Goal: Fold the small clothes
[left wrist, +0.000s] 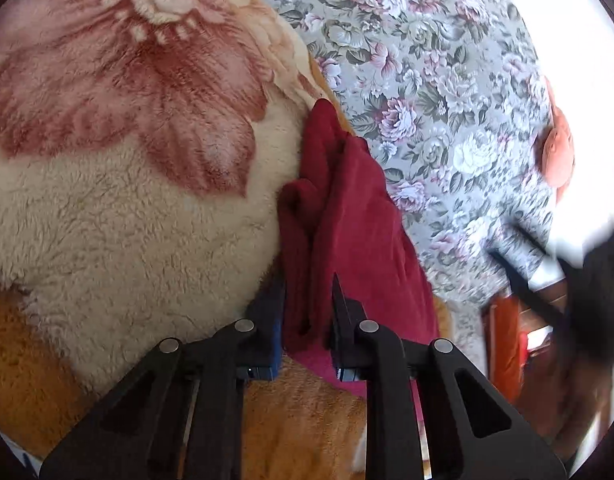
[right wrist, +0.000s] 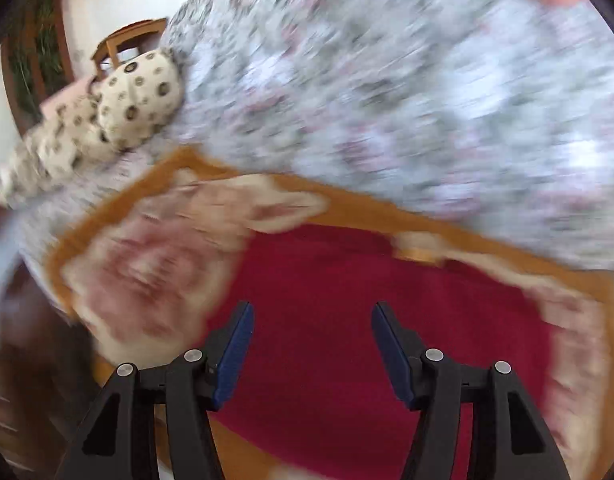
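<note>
Pinching red garment [left wrist: 347, 216] edge, left gripper [left wrist: 309, 300]

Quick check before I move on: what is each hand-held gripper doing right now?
Left hand-held gripper: closed on a bunched fold of the dark red fabric garment.
Right hand-held gripper: open, holding nothing, above the same garment.

Lies on the fleece blanket [right wrist: 155, 276] — garment [right wrist: 347, 320] — blanket over floral bedspread [right wrist: 387, 100], pillow [right wrist: 139, 96] at its far-left edge.
</note>
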A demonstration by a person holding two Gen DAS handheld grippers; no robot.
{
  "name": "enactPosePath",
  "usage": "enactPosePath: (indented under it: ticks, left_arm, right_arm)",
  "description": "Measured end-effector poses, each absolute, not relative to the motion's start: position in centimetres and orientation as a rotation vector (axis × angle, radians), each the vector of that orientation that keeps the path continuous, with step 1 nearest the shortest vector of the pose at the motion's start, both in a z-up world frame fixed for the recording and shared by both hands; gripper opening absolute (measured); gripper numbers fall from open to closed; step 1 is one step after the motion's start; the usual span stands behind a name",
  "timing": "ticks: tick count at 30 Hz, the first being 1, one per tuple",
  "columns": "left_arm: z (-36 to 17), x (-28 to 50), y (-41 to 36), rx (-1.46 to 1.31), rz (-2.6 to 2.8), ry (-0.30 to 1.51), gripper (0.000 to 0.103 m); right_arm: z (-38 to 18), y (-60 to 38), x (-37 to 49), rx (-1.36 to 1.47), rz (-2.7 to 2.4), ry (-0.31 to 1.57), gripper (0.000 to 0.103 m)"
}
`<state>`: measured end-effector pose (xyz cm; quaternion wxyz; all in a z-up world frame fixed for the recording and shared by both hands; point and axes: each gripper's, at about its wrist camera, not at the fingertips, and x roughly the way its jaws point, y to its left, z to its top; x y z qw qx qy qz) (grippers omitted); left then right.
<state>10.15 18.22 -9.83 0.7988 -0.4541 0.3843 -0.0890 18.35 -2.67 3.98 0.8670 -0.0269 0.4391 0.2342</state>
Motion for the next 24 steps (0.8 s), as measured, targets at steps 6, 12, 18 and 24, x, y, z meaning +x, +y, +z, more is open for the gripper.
enactPosePath:
  ticks: [6, 12, 18, 24]
  left_arm:
    - [-10.3, 10.4, 18.4, -0.956, -0.213, 0.818, 0.017]
    - [-10.4, 10.5, 18.7, -0.965, -0.226, 0.809, 0.017]
    - [-10.5, 10.3, 18.6, -0.966, -0.224, 0.804, 0.017]
    - [-10.6, 10.2, 18.9, -0.972, -0.232, 0.808, 0.017]
  right_arm:
    - [-2.2, 5.0, 30.3, 0.083, 0.523, 1.283, 0.059]
    - [-5.8, 7.4, 33.2, 0.044, 0.439, 1.423, 0.059]
    - [-7.2, 11.1, 32.8, -0.166, 0.381, 1.422, 0.084]
    - [-8.3, 12.5, 32.6, -0.334, 0.345, 1.393, 0.06]
